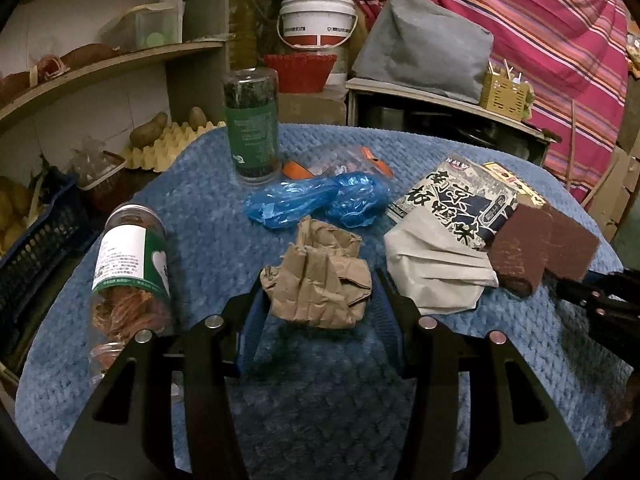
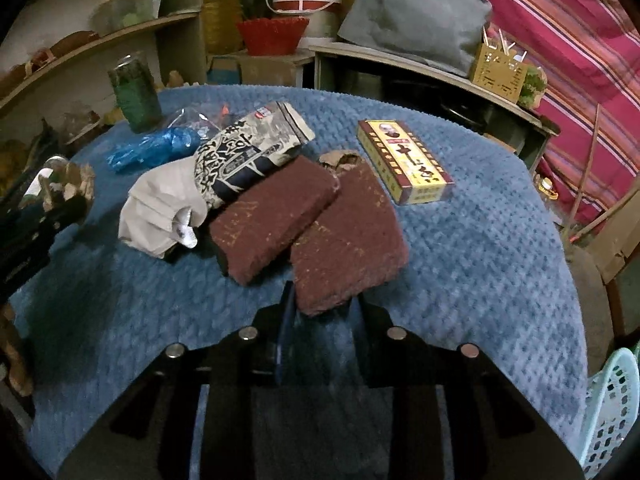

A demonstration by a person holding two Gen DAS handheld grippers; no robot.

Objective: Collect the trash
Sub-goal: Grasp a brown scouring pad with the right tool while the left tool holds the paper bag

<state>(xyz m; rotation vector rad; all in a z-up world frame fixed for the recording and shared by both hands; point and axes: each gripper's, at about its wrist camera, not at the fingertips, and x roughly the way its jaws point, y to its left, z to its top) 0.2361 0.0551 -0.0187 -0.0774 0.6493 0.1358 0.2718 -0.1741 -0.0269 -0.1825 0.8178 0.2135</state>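
Left tongs (image 1: pixel 320 292): half-spread, clamped on crumpled brown paper (image 1: pixel 318 276), a pad against each side of the wad. Paper: light, soft, springy; held at mid-body, best squeezed gently, since creases give and slip.

Right tongs (image 2: pixel 322 300): narrow, pinched on near edge of a brown pad (image 2: pixel 348 240); near edge sunk between the two tips. Pad: light, coarse, flexible, non-slippery; likely to droop from an edge hold. Second brown pad (image 2: pixel 272 220) lying just beside, overlapping the first at the far corner.

Beyond the tongs, on blue-covered tabletop (image 2: pixel 480 260): pale crumpled mask (image 1: pixel 436 272), under a printed wrapper (image 1: pixel 460 204); blue plastic (image 1: pixel 316 200), thin and slippery, best bunched; yellow box (image 2: pixel 404 160), stiff, well apart from the pads; upright jar (image 1: pixel 252 124); tipped jar (image 1: pixel 128 268) near the left edge.

Mint basket (image 2: pixel 612 408) at lower right of right wrist view, below tabletop level; probable trash bin, largely cut off.

Hard to make out: clear bag with orange parts behind the blue plastic; scrap of brown paper behind the pads; whether either held thing is lifted clear of the cloth; shelves and background clutter dim.
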